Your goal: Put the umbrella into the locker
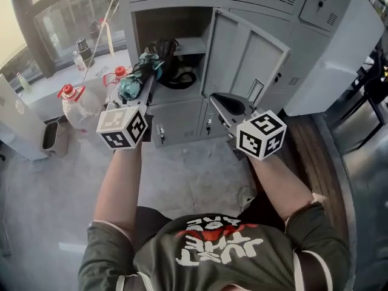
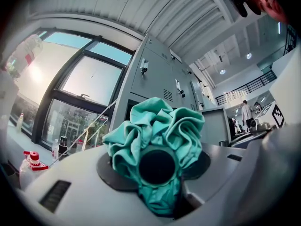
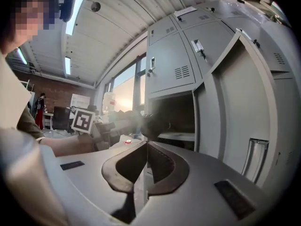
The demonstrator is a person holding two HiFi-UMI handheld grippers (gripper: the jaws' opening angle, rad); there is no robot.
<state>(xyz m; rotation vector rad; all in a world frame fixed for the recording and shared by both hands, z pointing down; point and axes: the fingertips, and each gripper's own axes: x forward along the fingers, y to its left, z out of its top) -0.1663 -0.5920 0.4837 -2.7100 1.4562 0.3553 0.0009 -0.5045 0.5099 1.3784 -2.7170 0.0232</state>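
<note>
A folded teal umbrella (image 1: pixel 134 77) sticks out of my left gripper (image 1: pixel 143 93), its tip at the mouth of the open locker compartment (image 1: pixel 182 26). In the left gripper view the jaws are shut on the umbrella (image 2: pixel 160 126), whose ruffled cloth and round black end fill the gap at my left gripper (image 2: pixel 155 173). My right gripper (image 1: pixel 217 99) hangs in front of the open locker door (image 1: pixel 242 56), shut and empty; in its own view the right gripper (image 3: pixel 146 145) has its pads meeting, with the door (image 3: pixel 240 112) to the right.
A dark bag or strap (image 1: pixel 176 71) lies inside the compartment under a small shelf (image 1: pixel 189 44). Plastic bottles with red caps (image 1: pixel 71 99) stand on the sill at left, above a small bin (image 1: pixel 51 136). Closed lockers (image 1: pixel 176 123) sit below.
</note>
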